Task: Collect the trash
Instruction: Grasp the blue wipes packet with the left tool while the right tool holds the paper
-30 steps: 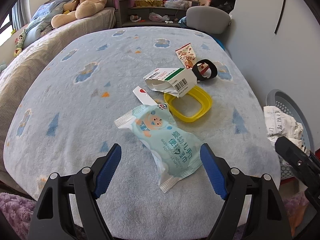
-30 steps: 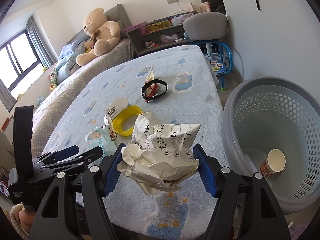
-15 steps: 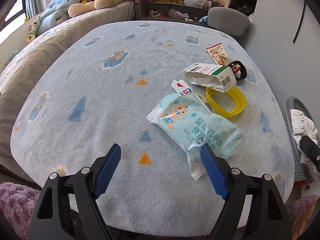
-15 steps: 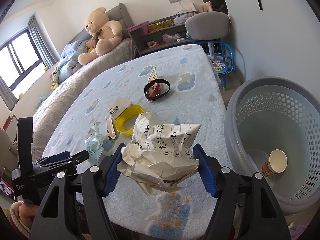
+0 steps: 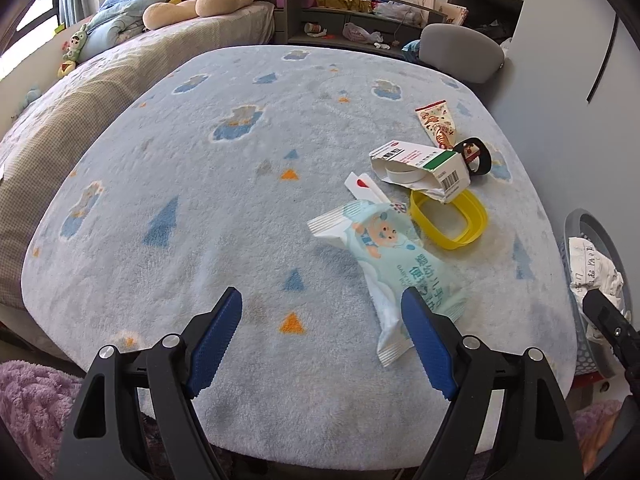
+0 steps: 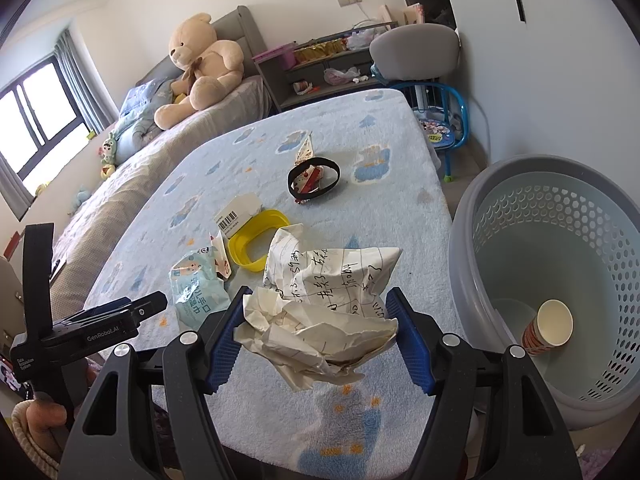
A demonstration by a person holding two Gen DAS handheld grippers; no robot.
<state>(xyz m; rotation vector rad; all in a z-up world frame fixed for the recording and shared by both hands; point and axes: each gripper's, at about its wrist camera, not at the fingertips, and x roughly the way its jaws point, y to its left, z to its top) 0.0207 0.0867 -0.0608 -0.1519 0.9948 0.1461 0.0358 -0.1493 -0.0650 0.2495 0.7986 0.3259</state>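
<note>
Paper wad (image 6: 320, 312) sits clamped between my right gripper (image 6: 316, 336) jaws, held above the near desk (image 5: 240, 208) edge, just beside the grey basket (image 6: 472, 248), not yet over it. Right view barely differs from a second ago, so the drop has not started. A paper cup (image 6: 550, 326) already lies in the basket bottom.

Left side is what changed: a second ago the wipes packet (image 5: 396, 260) lay centred between my left gripper (image 5: 320, 344) jaws; now the view has swung left and the packet sits off to the right, its lower end hidden behind the right finger (image 5: 426, 344). Jaws wide, holding nothing. I read that as the left pick lost its line-up and needing a re-aim.

Pose: left gripper low at the near desk edge, pointing across the blanket-covered top. Right gripper level, angled along the desk with the basket to its right.

Trash left on the desk: torn carton (image 5: 424, 168), yellow ring lid (image 5: 452, 216), snack wrapper (image 5: 436, 122), black band (image 5: 478, 158).
</note>
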